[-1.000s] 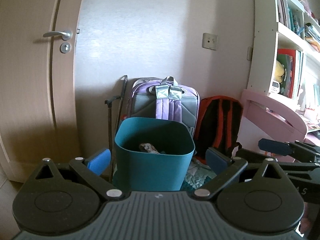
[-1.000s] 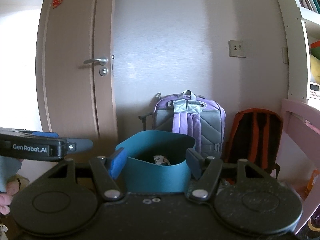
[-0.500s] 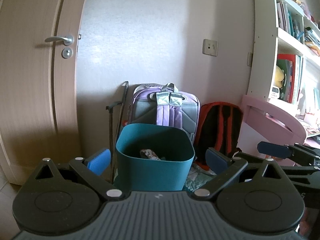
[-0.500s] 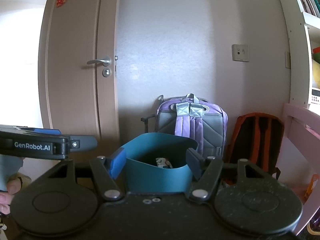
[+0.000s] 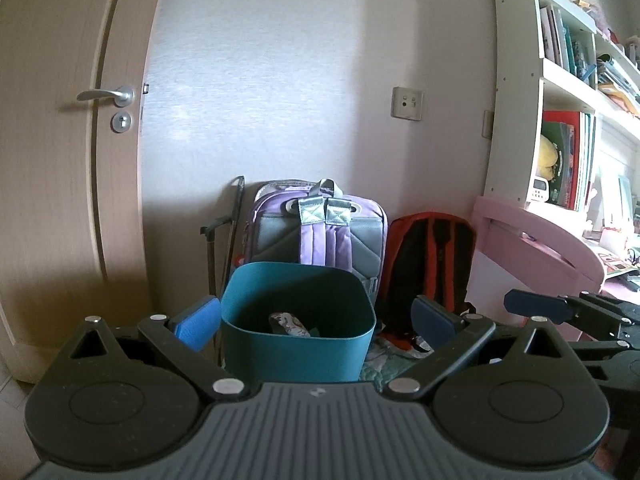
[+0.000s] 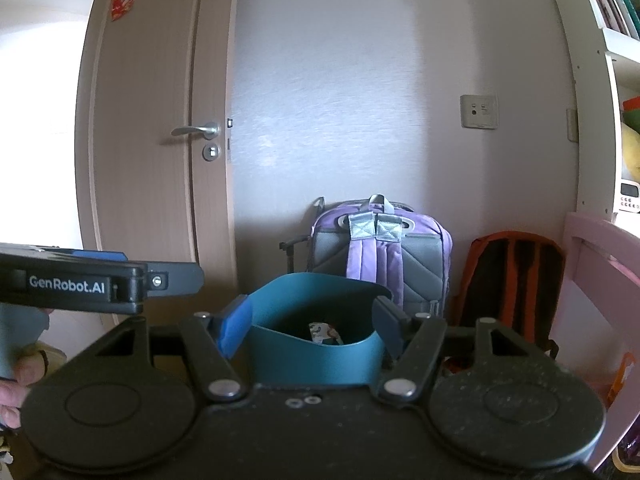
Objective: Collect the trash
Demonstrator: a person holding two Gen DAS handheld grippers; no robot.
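Since the earlier frames, both views are seen to have drawn back and tilted up, so that the teal bin (image 5: 298,332) sits lower and more wall is shown above it. At the left edge of the right wrist view, part of a hand is cut off by the frame. The left gripper (image 5: 316,318) is held with its jaws spread wide and nothing between them; the bin's base is hidden behind its body. Inside the bin, a crumpled patterned wrapper (image 5: 289,324) is lying near the bottom, its print too small to be read. The right gripper (image 6: 310,326) is likewise held apart and empty, framing the bin's bent rim. Behind the bin, a purple backpack (image 5: 320,228) and an orange backpack (image 5: 430,258) are leaned against the wall, partly covered.
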